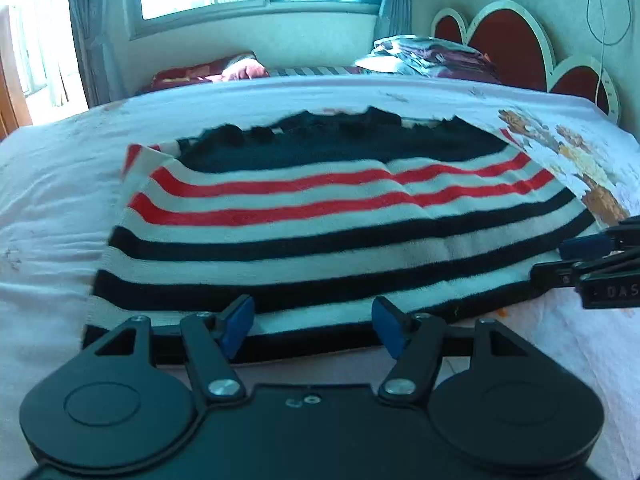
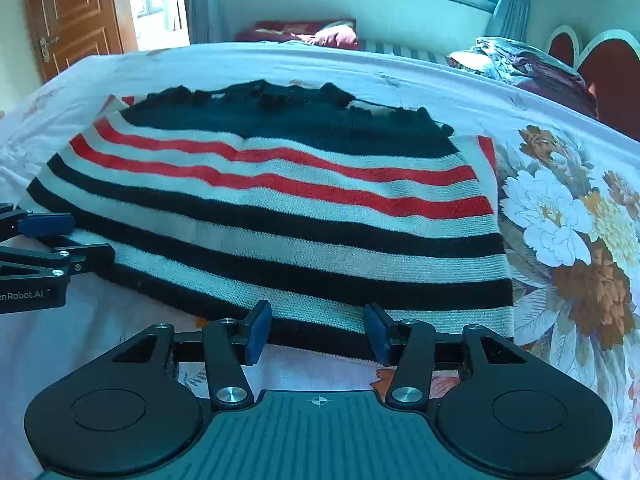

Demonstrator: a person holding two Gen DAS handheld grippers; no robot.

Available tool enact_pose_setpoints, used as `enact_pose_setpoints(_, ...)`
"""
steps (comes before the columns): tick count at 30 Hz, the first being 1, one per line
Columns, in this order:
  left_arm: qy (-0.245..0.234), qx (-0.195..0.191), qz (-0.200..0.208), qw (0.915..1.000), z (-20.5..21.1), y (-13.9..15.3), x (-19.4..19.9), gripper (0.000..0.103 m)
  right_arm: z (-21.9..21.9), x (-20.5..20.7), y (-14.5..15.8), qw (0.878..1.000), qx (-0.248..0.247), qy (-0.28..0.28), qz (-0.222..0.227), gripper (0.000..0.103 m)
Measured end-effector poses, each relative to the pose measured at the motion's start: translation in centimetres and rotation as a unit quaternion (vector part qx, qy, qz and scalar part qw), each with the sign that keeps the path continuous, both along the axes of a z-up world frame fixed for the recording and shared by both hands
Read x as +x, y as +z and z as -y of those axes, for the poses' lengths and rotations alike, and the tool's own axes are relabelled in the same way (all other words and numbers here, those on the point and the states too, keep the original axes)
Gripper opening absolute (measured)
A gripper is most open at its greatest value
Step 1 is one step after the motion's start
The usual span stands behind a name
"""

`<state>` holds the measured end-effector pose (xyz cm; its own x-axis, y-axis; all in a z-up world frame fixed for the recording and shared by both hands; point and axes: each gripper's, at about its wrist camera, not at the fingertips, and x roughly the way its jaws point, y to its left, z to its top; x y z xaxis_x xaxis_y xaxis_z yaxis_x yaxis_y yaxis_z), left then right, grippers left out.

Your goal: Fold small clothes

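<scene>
Plainly, the striped sweater (image 1: 320, 216) lies flat on the bedsheet (image 1: 48, 208), its black hem nearest both cameras. The left gripper (image 1: 314, 330) stands with its jaws apart at that hem, and the right gripper (image 2: 318, 334) likewise has its jaws apart at the hem; whether any blue pad touches the knit is hard to tell, since the hem runs behind the fingers. Each gripper's body hides the sheet just in front of it. The sweater's far black edge is ragged and blurred, so its neckline cannot be made out. The folded bedding (image 2: 520, 64) by the headboard (image 1: 512, 40) is cut off at the right wrist view's edge.
</scene>
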<state>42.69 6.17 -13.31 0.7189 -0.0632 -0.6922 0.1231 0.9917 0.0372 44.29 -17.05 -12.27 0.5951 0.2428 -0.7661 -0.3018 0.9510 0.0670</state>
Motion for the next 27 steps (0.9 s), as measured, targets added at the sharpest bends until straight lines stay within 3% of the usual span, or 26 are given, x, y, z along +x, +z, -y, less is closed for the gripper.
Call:
enact_pose_setpoints(3,0.042,0.014,0.023,0.9988,-3.2,0.7,-0.5,0.061,3.0,-0.4,1.1,0.999,0.009,-0.031,0.04,0.048)
enact_pose_setpoints(4,0.057,0.016,0.018,0.9981,-4.4,0.5,-0.4,0.061,3.9,-0.2,1.0,0.998,0.005,-0.043,0.043,0.04)
enact_pose_setpoints(5,0.07,0.012,0.007,0.9974,-5.5,0.1,-0.2,0.061,4.8,0.1,0.6,0.998,0.004,-0.054,0.036,0.014)
enact_pose_setpoints(6,0.071,0.006,0.0,0.9975,-6.2,-0.3,-0.1,0.061,5.8,0.7,0.0,0.997,0.008,-0.068,0.019,0.009)
enact_pose_setpoints(9,0.052,0.036,0.001,0.998,-5.7,-1.2,-0.1,0.062,7.4,1.4,-1.6,0.996,0.013,-0.083,-0.01,0.007)
enact_pose_setpoints(11,0.061,0.028,0.0,0.9977,-5.7,-0.9,0.0,0.062,7.7,1.2,-1.2,0.996,0.019,-0.085,-0.01,0.007)
enact_pose_setpoints(15,0.063,0.027,0.004,0.9976,-5.6,-0.8,-0.4,0.061,7.9,0.1,0.6,0.995,0.028,-0.09,0.033,0.007)
enact_pose_setpoints(18,0.066,0.023,0.002,0.9976,-5.7,-1.0,-0.4,0.061,7.9,1.1,-1.4,0.996,-0.003,-0.088,-0.012,0.007)
enact_pose_setpoints(27,0.069,0.005,-0.006,0.9976,-6.3,-1.1,-0.1,0.063,7.9,0.7,-1.9,0.997,-0.013,-0.076,0.004,0.007)
